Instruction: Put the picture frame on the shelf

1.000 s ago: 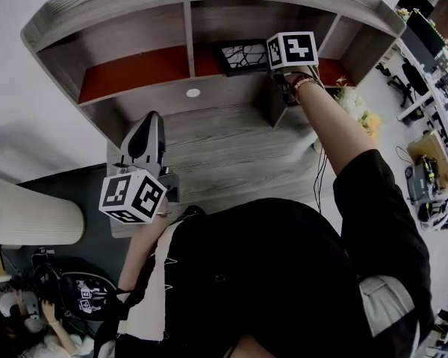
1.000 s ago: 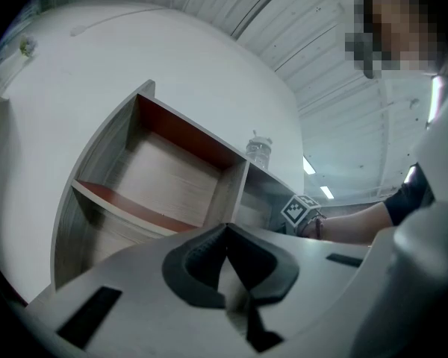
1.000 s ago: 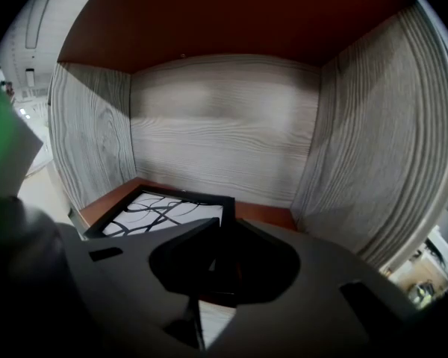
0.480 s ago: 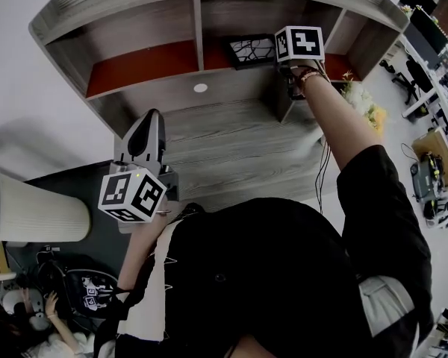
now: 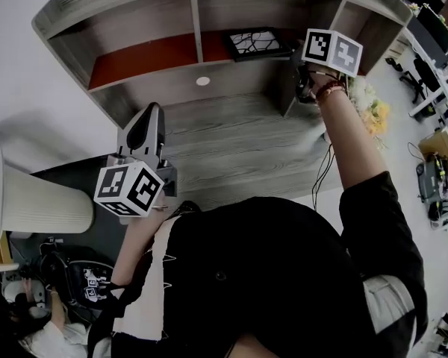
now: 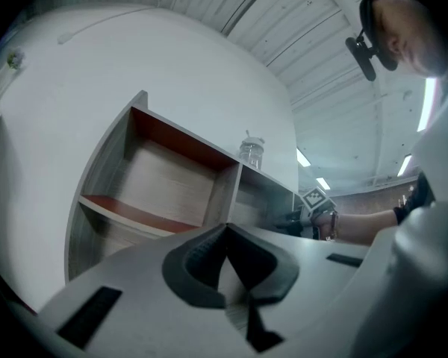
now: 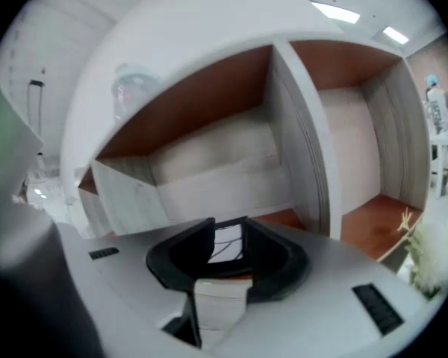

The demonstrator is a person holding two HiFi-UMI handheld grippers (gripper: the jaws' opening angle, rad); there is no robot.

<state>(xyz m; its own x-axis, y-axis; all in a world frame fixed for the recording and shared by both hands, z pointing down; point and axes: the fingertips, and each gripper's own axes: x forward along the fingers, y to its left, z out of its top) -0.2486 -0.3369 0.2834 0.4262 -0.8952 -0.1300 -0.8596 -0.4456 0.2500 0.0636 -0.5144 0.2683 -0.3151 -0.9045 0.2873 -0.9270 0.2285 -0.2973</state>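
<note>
The right gripper [image 7: 228, 239] has drawn rightward off the picture frame [image 5: 255, 43], fingers spreading, empty. The frame sits in the shelf's [image 5: 145, 51] middle compartment, long axis along the board, facing outward. The left gripper [image 6: 225, 231] fingers are pressed together.

The right gripper [image 5: 305, 77] has drawn away to the right, off the picture frame [image 5: 255, 43] whose right edge it covered a second ago. Its jaws are opening, with the frame just beyond them and unpressed. The frame now shows whole in the shelf's [image 5: 142, 51] middle compartment.
</note>
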